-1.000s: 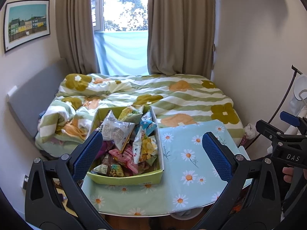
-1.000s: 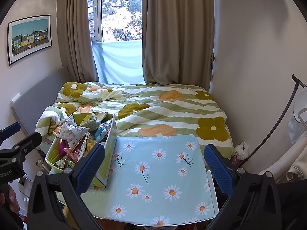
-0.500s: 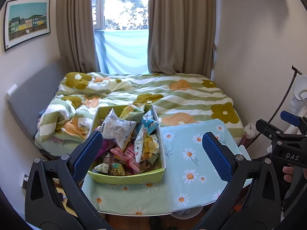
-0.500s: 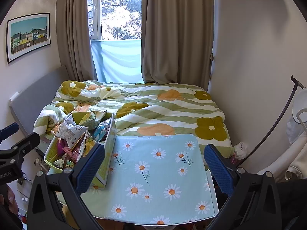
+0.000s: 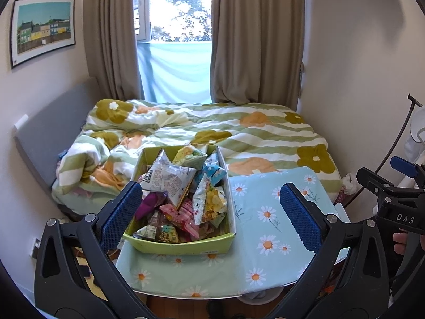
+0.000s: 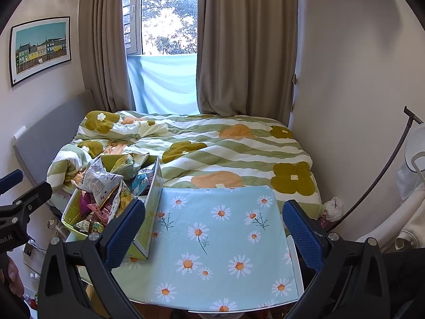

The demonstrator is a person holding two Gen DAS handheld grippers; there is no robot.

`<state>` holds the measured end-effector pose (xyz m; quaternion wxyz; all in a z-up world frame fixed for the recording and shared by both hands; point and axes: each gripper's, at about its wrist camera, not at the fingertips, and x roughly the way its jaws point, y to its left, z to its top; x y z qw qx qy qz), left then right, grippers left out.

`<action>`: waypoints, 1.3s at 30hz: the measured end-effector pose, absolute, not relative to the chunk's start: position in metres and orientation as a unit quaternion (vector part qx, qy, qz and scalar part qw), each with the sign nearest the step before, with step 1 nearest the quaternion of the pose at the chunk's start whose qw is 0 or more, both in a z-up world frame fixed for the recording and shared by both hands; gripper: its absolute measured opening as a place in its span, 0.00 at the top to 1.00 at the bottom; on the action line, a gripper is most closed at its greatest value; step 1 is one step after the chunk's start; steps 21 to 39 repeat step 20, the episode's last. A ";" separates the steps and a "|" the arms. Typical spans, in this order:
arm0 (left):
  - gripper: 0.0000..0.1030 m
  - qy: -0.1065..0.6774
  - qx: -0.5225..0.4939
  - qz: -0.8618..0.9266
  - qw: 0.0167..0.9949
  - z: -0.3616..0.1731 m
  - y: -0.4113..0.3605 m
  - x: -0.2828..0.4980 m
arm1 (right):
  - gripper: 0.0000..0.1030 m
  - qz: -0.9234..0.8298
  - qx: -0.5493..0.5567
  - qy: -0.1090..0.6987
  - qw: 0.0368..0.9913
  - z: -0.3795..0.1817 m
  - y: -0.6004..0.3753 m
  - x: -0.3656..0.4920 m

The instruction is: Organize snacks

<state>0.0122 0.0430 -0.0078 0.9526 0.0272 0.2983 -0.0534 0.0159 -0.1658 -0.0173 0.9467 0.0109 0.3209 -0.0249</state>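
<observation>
1. While the big bed (image 5: 239,133) with its flowery green quilt sits at the back, nothing on it looks different from a moment ago.
2. Next comes the tabletop (image 6: 225,239) with its blue daisy cloth. Its right part is bare in both views, the same as a moment ago.
3. On the left part of the tabletop stands the green cardboard box (image 5: 183,244). It sits in the same spot as before.
4. Inside the box lies a messy heap of snack packets (image 5: 183,194). A silver bag (image 5: 167,178) is on top. None of them is out on the cloth.
5. The left hand-held gripper (image 5: 209,212) has its blue pads spread wide and pinches nothing. It has come a little closer to the box.
6. The right hand-held gripper (image 6: 212,228) is spread wide too, with nothing in it. It hangs over the bare cloth.
7. I think only the view crept forward. All packets in the box could mean sorting is done, or waiting.
</observation>
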 end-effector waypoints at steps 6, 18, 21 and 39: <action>0.00 0.294 0.028 -0.041 0.955 -0.007 0.041 0.010 | 0.00 -0.021 0.009 0.322 0.946 -0.016 -0.165 0.015; 0.00 0.290 0.035 -0.015 0.956 -0.005 0.037 0.012 | 0.00 -0.019 0.010 0.326 0.945 -0.016 -0.167 0.015; 0.00 0.290 0.038 -0.010 0.956 -0.005 0.035 0.012 | 0.00 -0.019 0.010 0.327 0.945 -0.016 -0.168 0.015; 0.00 0.290 0.038 -0.010 0.956 -0.005 0.035 0.012 | 0.00 -0.019 0.010 0.327 0.945 -0.016 -0.168 0.015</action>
